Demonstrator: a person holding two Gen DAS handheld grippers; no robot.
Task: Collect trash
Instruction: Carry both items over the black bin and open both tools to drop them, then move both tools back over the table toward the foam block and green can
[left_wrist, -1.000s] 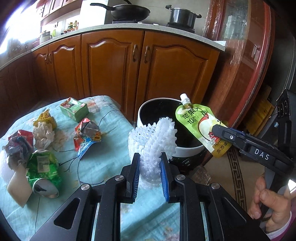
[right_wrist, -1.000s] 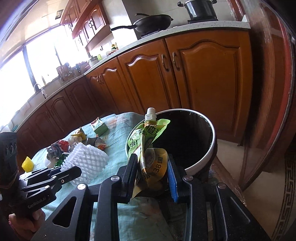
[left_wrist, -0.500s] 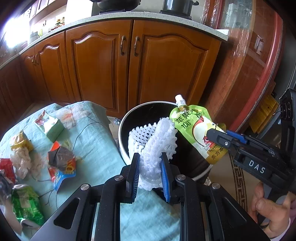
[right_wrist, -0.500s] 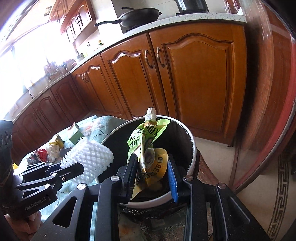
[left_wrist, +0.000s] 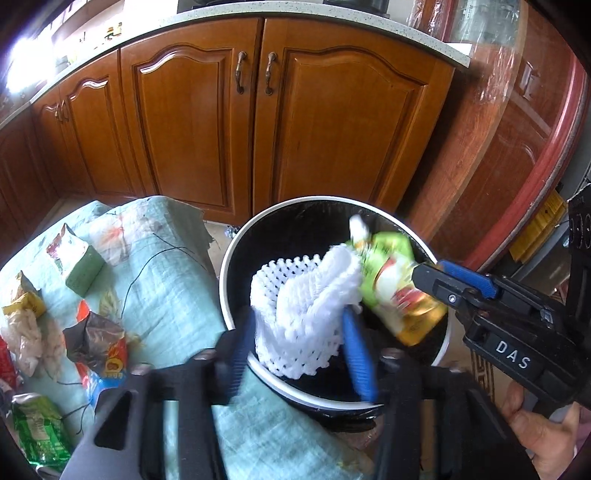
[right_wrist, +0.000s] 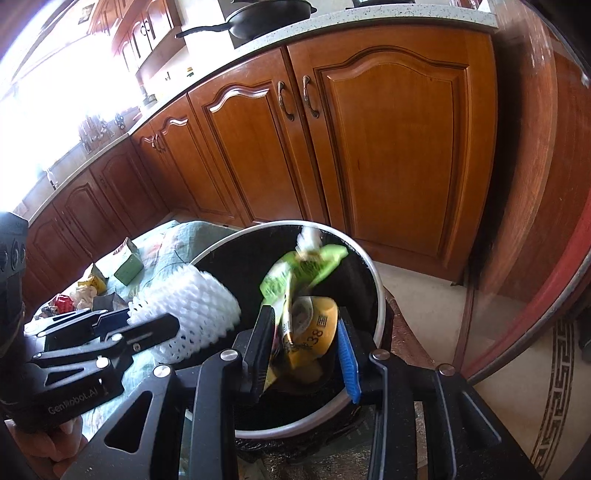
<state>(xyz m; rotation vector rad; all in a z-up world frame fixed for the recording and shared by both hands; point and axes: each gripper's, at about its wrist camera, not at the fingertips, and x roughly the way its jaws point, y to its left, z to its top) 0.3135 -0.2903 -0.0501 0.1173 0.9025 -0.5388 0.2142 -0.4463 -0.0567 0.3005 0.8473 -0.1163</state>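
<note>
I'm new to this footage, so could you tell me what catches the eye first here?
Both grippers hang over the black bin: the left gripper, jaws just opened, frames a white foam net; the right gripper, jaws easing apart, has a green juice pouch between them. Wrappers litter the teal cloth beside it.

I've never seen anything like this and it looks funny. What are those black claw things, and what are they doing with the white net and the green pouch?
A person holds a black grabber in each hand, and each grabber has a camera looking along its two fingers. So one picture is from the left gripper, the other from the right gripper.

Both hang over a round trash bin. The left one's jaws have just been opening around a white foam fruit net, letting it go. The right one's jaws have been opening too, with a green juice pouch between them.

Beside the bin, on a light blue cloth, more trash waits: a small green carton and crumpled wrappers.
</note>
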